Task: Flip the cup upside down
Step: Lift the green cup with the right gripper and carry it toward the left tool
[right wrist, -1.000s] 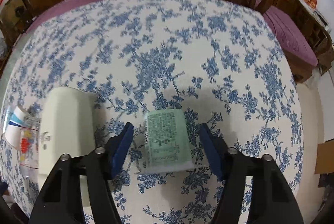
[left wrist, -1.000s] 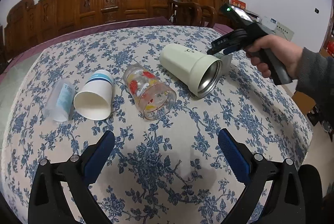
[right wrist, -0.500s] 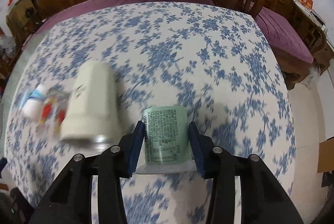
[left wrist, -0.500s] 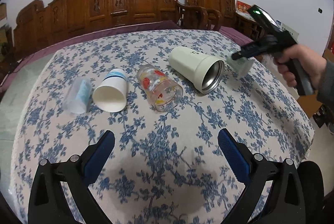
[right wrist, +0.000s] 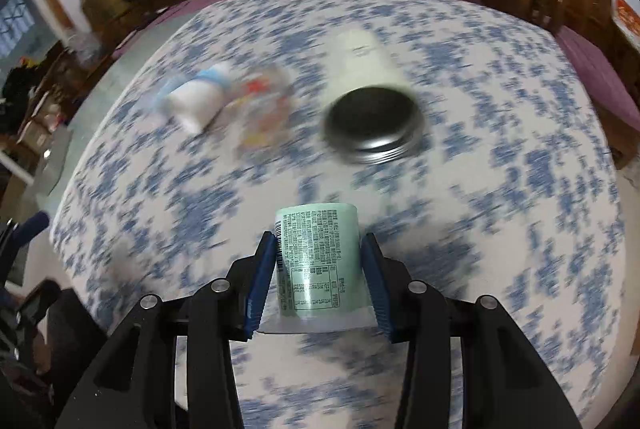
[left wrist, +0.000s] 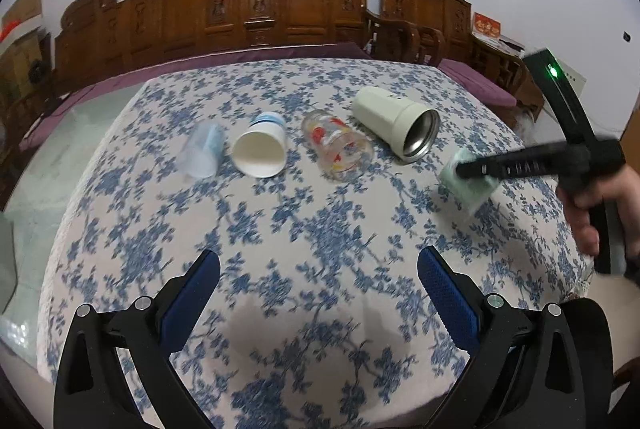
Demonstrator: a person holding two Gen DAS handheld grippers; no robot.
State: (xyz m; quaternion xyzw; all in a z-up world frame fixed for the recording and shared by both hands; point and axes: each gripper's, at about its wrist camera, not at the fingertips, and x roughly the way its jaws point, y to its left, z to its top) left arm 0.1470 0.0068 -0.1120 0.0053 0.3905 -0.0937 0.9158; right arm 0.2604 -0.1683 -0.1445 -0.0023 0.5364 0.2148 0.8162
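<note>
My right gripper (right wrist: 320, 269) is shut on a pale green paper cup (right wrist: 316, 261) with printed text, held above the flowered tablecloth with its closed base pointing away from the camera. In the left wrist view the same green cup (left wrist: 472, 185) shows at the right, held lifted by the right gripper (left wrist: 476, 171). My left gripper (left wrist: 318, 289) is open and empty, low over the near part of the table.
Several cups lie on their sides in a row: a clear blue plastic cup (left wrist: 202, 151), a white paper cup (left wrist: 262, 149), a painted glass (left wrist: 338, 149) and a cream steel-lined tumbler (left wrist: 398, 127). Carved wooden chairs (left wrist: 288, 1) stand behind the table.
My right gripper closed on the green cup, lifted it off the cloth and carried it toward the near side. The left gripper pulled back and stays open.
</note>
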